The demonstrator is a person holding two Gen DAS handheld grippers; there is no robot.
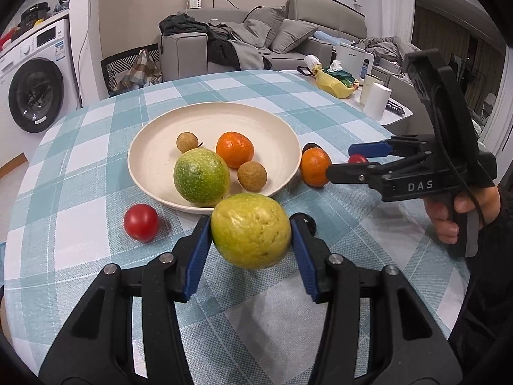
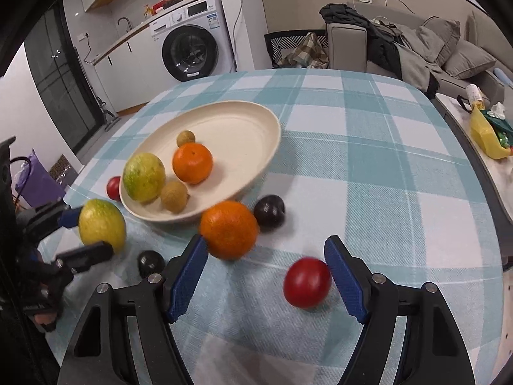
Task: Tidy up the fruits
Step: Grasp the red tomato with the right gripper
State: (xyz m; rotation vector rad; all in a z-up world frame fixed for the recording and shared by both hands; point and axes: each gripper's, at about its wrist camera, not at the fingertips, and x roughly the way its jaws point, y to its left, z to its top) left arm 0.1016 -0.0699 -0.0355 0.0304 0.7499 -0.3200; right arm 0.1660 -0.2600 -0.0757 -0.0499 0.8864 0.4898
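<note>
My left gripper (image 1: pixel 251 224) is shut on a yellow-green round fruit (image 1: pixel 251 231), held just before the near rim of the cream plate (image 1: pixel 144 147). On the plate lie a green fruit (image 1: pixel 202 176), an orange (image 1: pixel 235 148) and two brown longans (image 1: pixel 187 142). A red tomato (image 1: pixel 141 226) sits on the cloth to the left. My right gripper (image 2: pixel 266 242) stands open over the cloth; a second orange (image 2: pixel 229 229) is at its left fingertip and another red tomato (image 2: pixel 307 282) lies beside its right pad. A dark plum (image 2: pixel 269 213) rests behind that orange.
Another dark fruit (image 2: pixel 150 263) lies between the two grippers. The round table wears a blue-and-white checked cloth (image 2: pixel 368 160). A side table to the right carries a yellow bag (image 2: pixel 484 134) and white cups (image 1: pixel 378 99). A sofa and a washing machine (image 2: pixel 192 48) stand beyond.
</note>
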